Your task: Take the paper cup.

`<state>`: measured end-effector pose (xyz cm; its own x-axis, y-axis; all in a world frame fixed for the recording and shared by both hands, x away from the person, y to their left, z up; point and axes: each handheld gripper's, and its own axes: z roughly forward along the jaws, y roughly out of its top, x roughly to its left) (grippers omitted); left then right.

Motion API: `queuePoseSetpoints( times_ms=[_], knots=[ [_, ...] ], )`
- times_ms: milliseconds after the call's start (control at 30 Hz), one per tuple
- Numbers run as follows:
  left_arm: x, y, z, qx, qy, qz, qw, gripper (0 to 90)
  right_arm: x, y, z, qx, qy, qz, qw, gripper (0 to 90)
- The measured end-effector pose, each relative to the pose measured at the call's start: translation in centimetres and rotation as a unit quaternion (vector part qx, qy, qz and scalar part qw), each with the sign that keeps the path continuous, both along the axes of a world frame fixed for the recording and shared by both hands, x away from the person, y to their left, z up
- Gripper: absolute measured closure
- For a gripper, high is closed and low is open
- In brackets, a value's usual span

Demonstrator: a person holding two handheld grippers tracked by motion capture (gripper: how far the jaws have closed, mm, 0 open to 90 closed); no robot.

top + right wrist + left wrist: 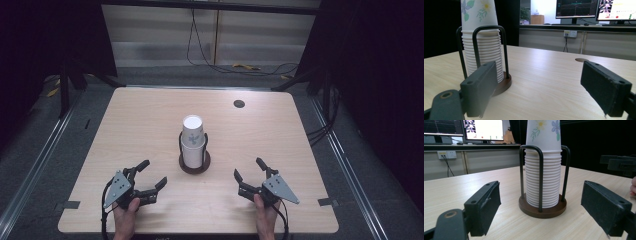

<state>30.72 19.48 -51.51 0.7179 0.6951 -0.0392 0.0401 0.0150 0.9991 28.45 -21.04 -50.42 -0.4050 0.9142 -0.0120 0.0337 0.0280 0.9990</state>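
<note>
While both hand-held grippers (150, 174) (248, 168) gape empty, left gripper view catches floral cup stack (543, 165).

A lab or recording studio is indicated: a bare wooden table (150, 130) is enclosed by black curtains (380, 75), monitors (596, 10) with graphs and camera feeds are set on a bench behind, and cables (210, 55) are trailed across the floor.

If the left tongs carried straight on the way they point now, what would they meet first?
Probably the stack of paper cups in its wire holder: it stands centred between the open left tongs, with bare table in between. How far off it is stays unclear.
</note>
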Motion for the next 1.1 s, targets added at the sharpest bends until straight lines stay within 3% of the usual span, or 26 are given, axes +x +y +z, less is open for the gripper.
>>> queuePoseSetpoints(
  times_ms=[667,900,1000,1100],
  knots=[
    [0.0,0.0,0.1,0.008,0.005,-0.011,0.9999,15.8,0.6,0.0,0.2,0.001,0.037,0.016,0.9992,13.7],
    [-0.1,-0.2,0.1,0.000,0.009,-0.015,0.9998,15.7,1.0,0.3,0.9,-0.003,0.050,0.044,0.9977,13.6],
    [0.1,-0.1,0.1,0.011,0.009,-0.020,0.9997,15.8,1.1,0.4,1.5,-0.005,0.055,0.061,0.9966,15.1],
    [0.1,-0.2,0.1,0.005,0.014,-0.020,0.9997,15.8,1.2,0.6,2.1,-0.008,0.067,0.076,0.9948,16.1]
  ],
)
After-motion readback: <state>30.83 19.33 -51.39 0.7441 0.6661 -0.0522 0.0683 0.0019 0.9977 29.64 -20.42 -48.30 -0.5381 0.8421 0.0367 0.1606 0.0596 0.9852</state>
